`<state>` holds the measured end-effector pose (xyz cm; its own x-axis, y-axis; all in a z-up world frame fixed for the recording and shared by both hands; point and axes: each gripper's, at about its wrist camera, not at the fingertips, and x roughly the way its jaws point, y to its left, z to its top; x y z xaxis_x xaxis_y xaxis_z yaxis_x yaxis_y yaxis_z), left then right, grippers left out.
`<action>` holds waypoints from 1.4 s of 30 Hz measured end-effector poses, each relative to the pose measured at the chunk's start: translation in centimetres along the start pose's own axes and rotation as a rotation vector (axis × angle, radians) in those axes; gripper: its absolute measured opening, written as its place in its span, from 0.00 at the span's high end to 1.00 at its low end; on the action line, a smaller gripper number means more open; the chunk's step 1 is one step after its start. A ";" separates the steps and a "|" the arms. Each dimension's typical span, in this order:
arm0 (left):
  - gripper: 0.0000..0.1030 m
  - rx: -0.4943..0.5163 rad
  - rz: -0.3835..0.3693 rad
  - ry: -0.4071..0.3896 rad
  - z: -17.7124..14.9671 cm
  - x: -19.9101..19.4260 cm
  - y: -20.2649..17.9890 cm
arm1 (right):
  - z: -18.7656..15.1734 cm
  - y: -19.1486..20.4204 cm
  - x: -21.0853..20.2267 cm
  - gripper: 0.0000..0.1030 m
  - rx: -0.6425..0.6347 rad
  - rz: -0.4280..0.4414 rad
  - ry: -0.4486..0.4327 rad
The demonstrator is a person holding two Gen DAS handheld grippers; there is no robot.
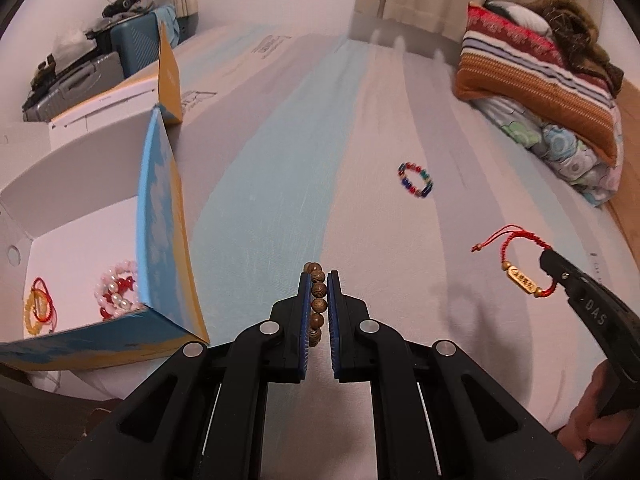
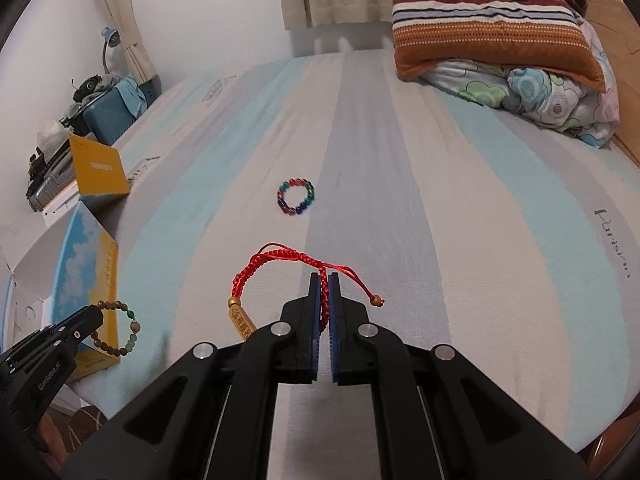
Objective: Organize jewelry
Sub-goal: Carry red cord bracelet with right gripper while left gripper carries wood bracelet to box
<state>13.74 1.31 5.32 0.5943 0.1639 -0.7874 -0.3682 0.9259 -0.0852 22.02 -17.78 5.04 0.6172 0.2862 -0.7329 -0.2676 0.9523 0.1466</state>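
in the left wrist view the left gripper [image 1: 319,280] sits at bottom centre, its blue pads closed tight on a brown wooden bead bracelet [image 1: 318,304], whose beads run in a line between the jaws and poke out past the tips. in the right wrist view the same gripper shows at lower left, with the bracelet hanging from it as a loop that includes a green bead and a few paler ones.

the right gripper [image 2: 324,280], bottom centre of its own view, is pinched shut on a red braided cord bracelet [image 2: 272,264]. the cord loops out to the left of the jaws, a gold bar charm [image 2: 242,320] hangs at the lower left of the loop, and a loose cord end with a small bead trails to the right. in the left wrist view this gripper enters from the lower right, with part of a hand [image 1: 592,412] below it.

further up, near the centre of both views, a bracelet of multicoloured beads [image 2: 296,197] lies flat on the striped bedsheet [image 2: 440,240], well apart from both grippers.

at the left edge of the left wrist view stands an open box [image 1: 160,216] with blue and yellow outer walls and a white inside. in it lie a pink, white and red bead cluster [image 1: 118,290] and, further left, a yellow bead bracelet with a red cord [image 1: 38,306].

at upper right, a striped pillow [image 2: 480,28] rests on a folded flowered quilt [image 2: 540,92].
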 end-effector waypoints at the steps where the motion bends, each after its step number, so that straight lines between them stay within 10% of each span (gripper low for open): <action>1: 0.93 0.002 -0.004 -0.007 0.2 -0.5 0.1 | 0.1 0.2 -0.3 0.97 -0.003 0.001 -0.003; 17: 0.93 -0.017 -0.007 -0.047 3.8 -6.9 5.5 | 2.6 8.9 -4.7 0.97 -0.089 0.052 -0.058; 42: 0.93 -0.203 0.205 -0.043 3.3 -10.8 26.9 | 0.1 34.0 -3.6 0.97 -0.423 0.254 -0.010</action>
<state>-0.18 25.54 13.54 0.5211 0.3585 -0.7746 -0.6166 0.7856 -0.0512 10.82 13.56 12.71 0.4996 0.5070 -0.7023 -0.6866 0.7262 0.0358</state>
